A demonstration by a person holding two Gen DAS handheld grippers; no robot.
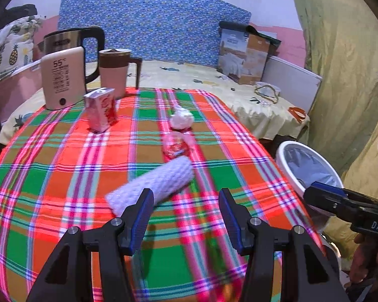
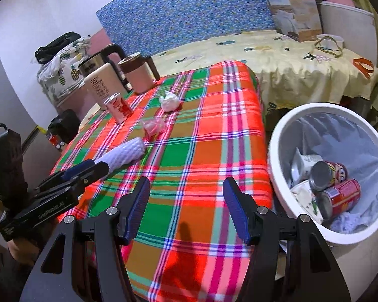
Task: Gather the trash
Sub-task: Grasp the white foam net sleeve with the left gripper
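Two claws hover over a plaid-covered worktop (image 1: 63,176) – the left claw (image 1: 186,216) and the right claw (image 2: 186,209) both gaping, gripping nothing. A white foam sleeve (image 1: 158,181) lies just beyond the left claw; past it sit a pink wrapper (image 1: 176,146), crumpled tissue (image 1: 181,118) and milk carton (image 1: 100,110). The white bin (image 2: 274,156) – cans inside – stands beside the worktop's edge.

Both my views are brightly lit from overhead, with colours pushed hard: the plaid tablecloth (image 1: 63,156) glows almost neon. My right gripper (image 2: 186,206) throws a dark shadow onto the cloth just below its fingers. Motion blur smears the white foam sleeve (image 1: 153,183) and the cloth's stripes near my left gripper (image 1: 186,221). Fisheye bending curves the table edges, and black vignette fills the corners.
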